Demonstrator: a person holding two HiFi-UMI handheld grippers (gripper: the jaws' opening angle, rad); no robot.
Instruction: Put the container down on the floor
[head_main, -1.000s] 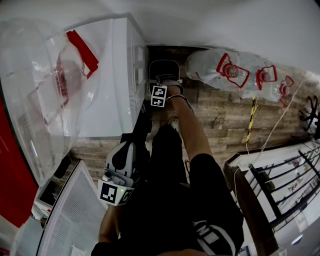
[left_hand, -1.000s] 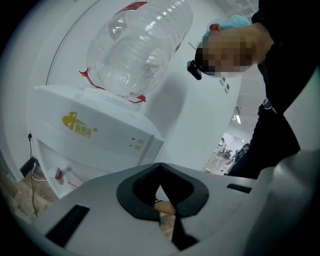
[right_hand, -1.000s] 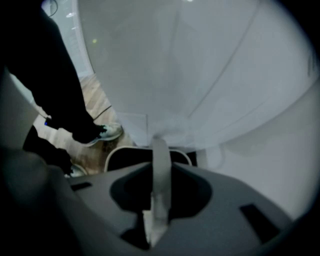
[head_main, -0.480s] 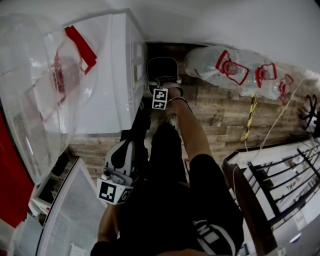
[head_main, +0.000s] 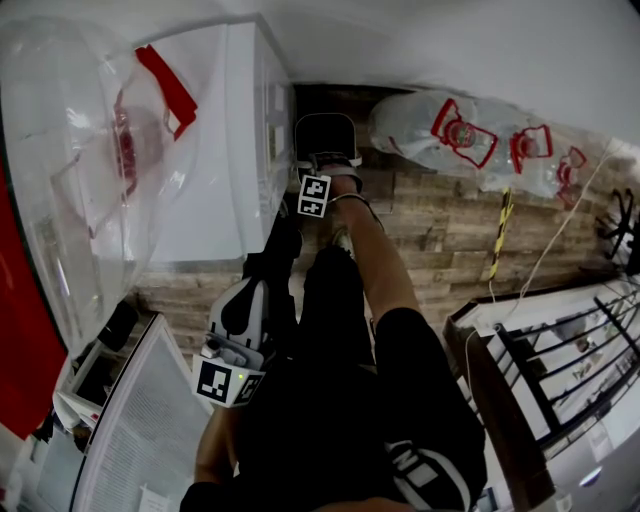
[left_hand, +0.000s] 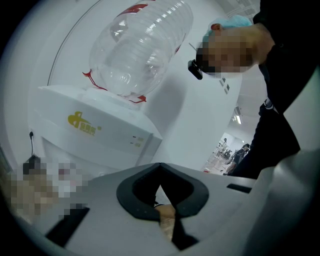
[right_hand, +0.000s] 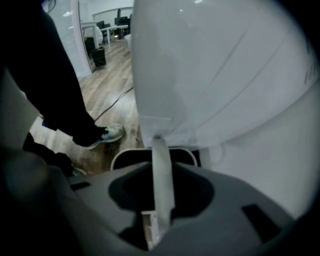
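At the very tip of the R claw, the container is hanging low beside the foot of the white water dispenser. Can't tell whether its base is touching the wood floor. The R claw is pinching narrow on a thin pale strip at the container's near edge, w/ that strip running straight up between the two jaws in the right gripper view. The L claw is sitting back by the person's waist, well apart from the container. Its jaws are resting together w/ nothing between them, and it's pointing up at the dispenser.

To the L of the R claw, the dispenser's side is standing v. close to the container. Beyond the R claw & off to its R, a few empty clear bottles w/ red handles are lying on the floor by the wall. Further R, a yellow-black striped band is running across the boards near a dark metal rack. A shoe is resting on the floor just L of the R claw. Above the L claw, a big clear bottle is sitting neck-down on the dispenser.

From above, the container is showing as a rounded rectangle, dark inside w/ a pale rim.
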